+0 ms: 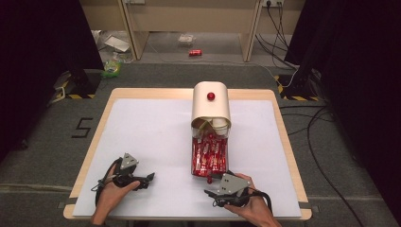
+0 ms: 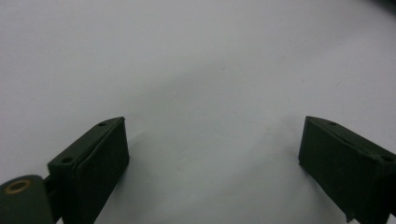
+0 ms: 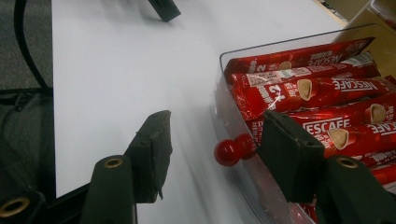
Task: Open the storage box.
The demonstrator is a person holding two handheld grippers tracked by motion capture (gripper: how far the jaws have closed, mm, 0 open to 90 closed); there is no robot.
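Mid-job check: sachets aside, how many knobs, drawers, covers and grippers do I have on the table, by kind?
Red knobs: 2
Clear drawer: 1
Beige cover: 1
Grippers, left and right: 2
Total: 6

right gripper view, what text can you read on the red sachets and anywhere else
"NESCAFE" on the red sachets in the clear drawer.
"2" on the sachets' left ends.
Small white print on one sachet: too blurred to read.
"5" taped on the floor, seen in the high view.
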